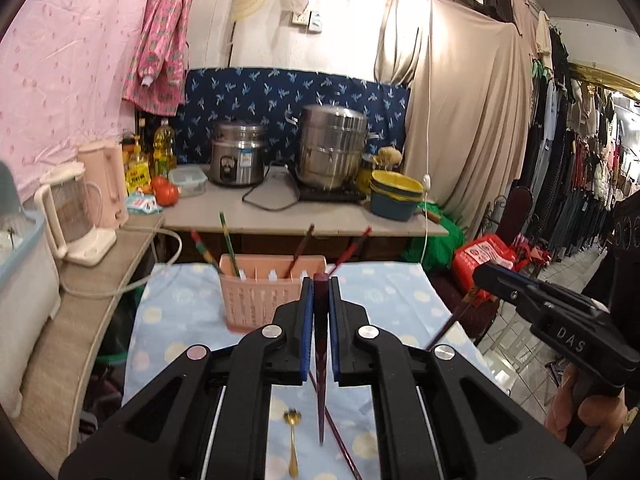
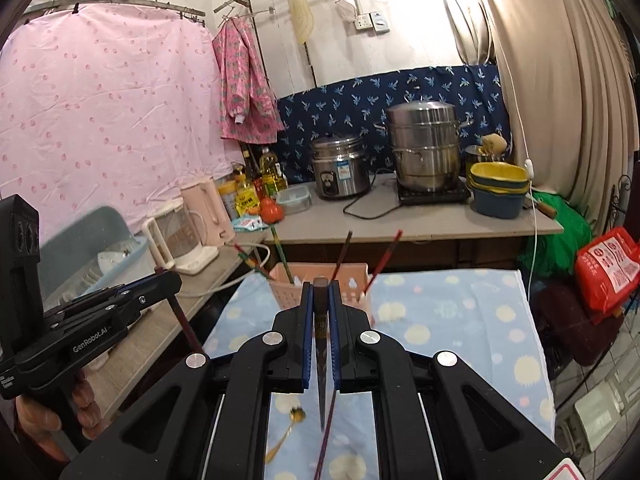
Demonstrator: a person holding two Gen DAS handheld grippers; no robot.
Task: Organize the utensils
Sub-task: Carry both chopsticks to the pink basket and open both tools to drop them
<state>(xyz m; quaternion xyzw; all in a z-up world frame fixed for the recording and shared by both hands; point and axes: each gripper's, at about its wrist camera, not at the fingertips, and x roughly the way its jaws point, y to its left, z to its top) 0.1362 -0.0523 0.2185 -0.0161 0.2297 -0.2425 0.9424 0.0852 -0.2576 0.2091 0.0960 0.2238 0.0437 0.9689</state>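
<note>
Here, on a blue spotted cloth (image 1: pixel 392 296): one pink basket (image 1: pixel 260 300), upright at the far end, holding several chopsticks (image 1: pixel 226 240) that lean out of it. Left gripper (image 1: pixel 321 292): jaws closed on a dark red chopstick (image 1: pixel 321 380), gripped near its blunt end, tip hanging down above the cloth. Right gripper (image 2: pixel 321 296): jaws closed likewise on a dark brown chopstick (image 2: pixel 321 380), tip down. Lying loose on the cloth below: one gold spoon (image 1: pixel 292 440), one more reddish chopstick (image 1: pixel 340 444) beside it. Both grippers held up, short of the basket.
</note>
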